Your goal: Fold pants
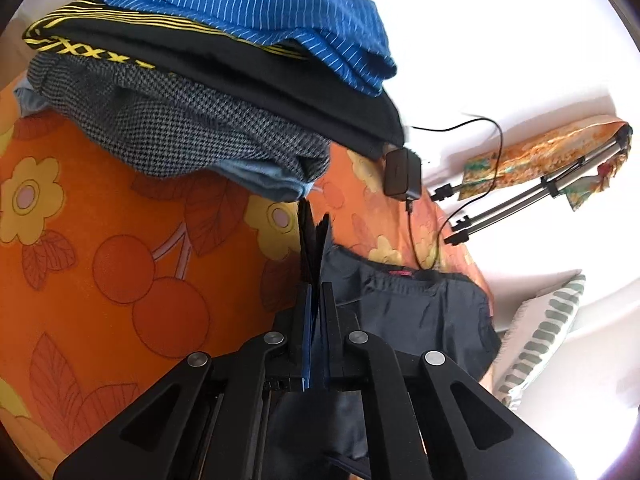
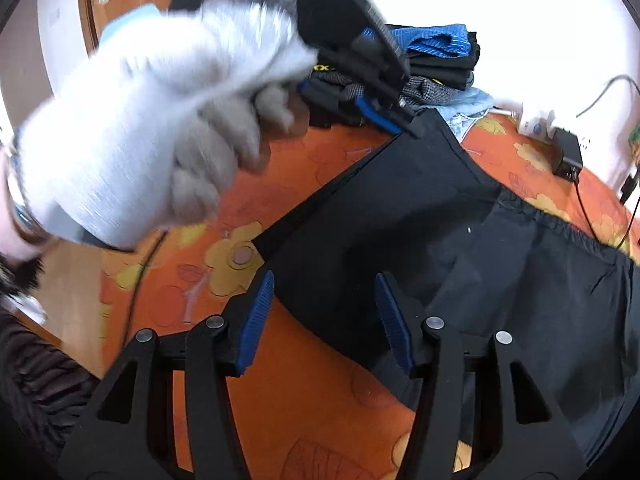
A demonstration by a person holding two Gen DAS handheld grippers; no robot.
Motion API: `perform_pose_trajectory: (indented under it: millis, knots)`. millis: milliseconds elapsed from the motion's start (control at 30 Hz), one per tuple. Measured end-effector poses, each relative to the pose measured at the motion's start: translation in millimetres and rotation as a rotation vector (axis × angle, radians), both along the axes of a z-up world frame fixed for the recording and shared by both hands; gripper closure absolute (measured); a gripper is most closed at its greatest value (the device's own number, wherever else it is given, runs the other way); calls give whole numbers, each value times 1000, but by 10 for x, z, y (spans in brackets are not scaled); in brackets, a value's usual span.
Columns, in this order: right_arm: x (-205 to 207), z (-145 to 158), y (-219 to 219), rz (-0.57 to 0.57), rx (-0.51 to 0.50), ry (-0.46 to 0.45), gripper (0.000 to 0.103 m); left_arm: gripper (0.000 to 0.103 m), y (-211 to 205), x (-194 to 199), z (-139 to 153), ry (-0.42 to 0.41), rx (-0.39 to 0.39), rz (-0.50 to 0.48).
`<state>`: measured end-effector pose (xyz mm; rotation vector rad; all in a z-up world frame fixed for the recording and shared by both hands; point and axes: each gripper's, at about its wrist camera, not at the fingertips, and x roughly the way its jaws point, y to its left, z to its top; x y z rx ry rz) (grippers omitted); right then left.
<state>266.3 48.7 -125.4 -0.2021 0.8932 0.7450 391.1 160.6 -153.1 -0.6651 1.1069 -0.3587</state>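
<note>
The dark pants lie on the orange flowered cloth that covers the work surface, partly folded: one panel is laid back over the rest so that a straight diagonal edge crosses the cloth, and the gathered waistband sits toward the right of the right wrist view. One corner of that folded panel is lifted toward the pile of clothes, because the left gripper has it pinched. In the left wrist view its fingers stand almost together with dark fabric trailing off beside them, so it is clamped on the pants, most likely to carry or hold that corner in place while the fold is squared up. The gloved left hand wraps the gripper's handle.

The right gripper hovers over the near edge of the folded panel with its blue-padded fingers wide apart and nothing between them (ready, I judge, to take the near corner or press the crease).

Farther out, a stack of folded garments rests on the cloth: a blue striped piece on top, a black one with yellow trim, a grey checked one, pale blue beneath. A black power adapter with its cable lies near the stack, and tripod legs and a striped cushion show beyond the edge.

No box, basket or other container is visible; the stack alone serves as the place for finished pieces.
</note>
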Motion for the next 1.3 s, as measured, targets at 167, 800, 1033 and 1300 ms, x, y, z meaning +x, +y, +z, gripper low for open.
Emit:
perform_pose_trajectory:
  millis: [167,800,1033,1300]
  knots:
    - [-21,-53,171,35,-93,-39,47,101,66,18,-6,-6,9,7]
    - [11,-160,369,200,-190,-8,81,98,445,-585,33,-13,251,-66]
    - [226,-171,290,125,-104,97,99,80,467,-647,-158,74,109,-70]
    - [271,-206,288,95,-53,122,98,78,288,-615,-284,133,49,-102]
